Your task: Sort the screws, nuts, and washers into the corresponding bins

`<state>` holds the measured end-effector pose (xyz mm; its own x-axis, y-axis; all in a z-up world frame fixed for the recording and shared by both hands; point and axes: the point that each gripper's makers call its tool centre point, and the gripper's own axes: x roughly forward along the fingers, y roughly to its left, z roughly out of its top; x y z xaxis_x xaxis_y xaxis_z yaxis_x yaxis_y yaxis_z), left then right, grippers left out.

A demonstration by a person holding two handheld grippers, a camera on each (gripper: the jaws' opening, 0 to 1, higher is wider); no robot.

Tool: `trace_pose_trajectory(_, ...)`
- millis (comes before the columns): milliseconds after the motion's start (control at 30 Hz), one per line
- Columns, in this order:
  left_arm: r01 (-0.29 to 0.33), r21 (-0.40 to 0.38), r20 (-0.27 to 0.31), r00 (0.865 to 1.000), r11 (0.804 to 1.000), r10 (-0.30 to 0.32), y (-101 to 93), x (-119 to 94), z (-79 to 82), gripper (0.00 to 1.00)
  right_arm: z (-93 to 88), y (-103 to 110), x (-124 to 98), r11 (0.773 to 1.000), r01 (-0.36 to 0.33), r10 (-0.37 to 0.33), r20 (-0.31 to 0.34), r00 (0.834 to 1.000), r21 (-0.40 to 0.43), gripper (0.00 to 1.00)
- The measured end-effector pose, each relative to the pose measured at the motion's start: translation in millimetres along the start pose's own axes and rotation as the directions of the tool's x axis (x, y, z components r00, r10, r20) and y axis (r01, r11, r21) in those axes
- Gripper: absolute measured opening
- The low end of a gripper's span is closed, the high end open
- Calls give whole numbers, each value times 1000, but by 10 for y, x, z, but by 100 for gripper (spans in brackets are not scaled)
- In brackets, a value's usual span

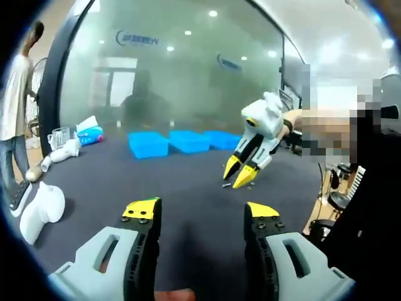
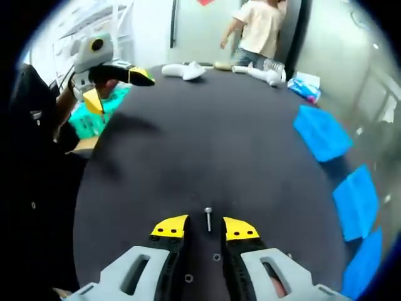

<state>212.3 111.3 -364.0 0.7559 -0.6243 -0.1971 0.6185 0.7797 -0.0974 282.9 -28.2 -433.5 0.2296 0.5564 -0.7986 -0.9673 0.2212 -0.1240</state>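
A small silver screw [image 2: 208, 219] lies on the dark table [image 2: 207, 150], just between the yellow tips of my right gripper [image 2: 205, 228]. Its jaws stand a little apart on either side of the screw without touching it. Two small ring-shaped parts [image 2: 216, 257] lie lower down between the jaws. In the left gripper view the right gripper [image 1: 239, 173] points down at the table with tiny parts [image 1: 226, 185] at its tips. My left gripper [image 1: 202, 212] hovers wide open over bare table, holding nothing. Three blue bins [image 1: 148, 144] stand in a row at the far edge.
The blue bins [image 2: 322, 133] run along the table's right side in the right gripper view. White moulded objects [image 1: 41, 210] and a cup lie at the table's far end. A person [image 2: 260, 28] stands beyond it. My left gripper [image 2: 119, 72] shows over the table's left edge, above something teal [image 2: 94, 119].
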Motion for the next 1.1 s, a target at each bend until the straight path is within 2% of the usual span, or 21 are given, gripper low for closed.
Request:
trace_pose_trajectory(267, -4, -4, -5, 1000, 1000, 4, 21, 0, -24, 51, -19, -10, 54, 1000, -26, 26, -20, 999, 17, 10)
trace_pose_trajectory(400, -3, -6, -3, 1000, 1000, 3, 21, 5, -21, 51, -8, 21, 68, 998, -43, 44, -26, 999, 39, 2)
trace_pose_trajectory(667, -4, -5, 0, 1000, 1000, 4, 22, 3, -12, 51, -11, 45, 47, 997, -53, 55, -33, 998, 62, 1)
trace_pose_trajectory(800, -9, -3, 6, 1000, 1000, 9, 32, -1, 12, 51, 22, 55, -20, 997, -50, 51, -15, 999, 64, 1)
trace_pose_trajectory(1100, -9, 7, 9, 1000, 1000, 9, 22, 5, 41, 51, 82, -16, -348, 994, 16, -25, 88, 996, 105, 1)
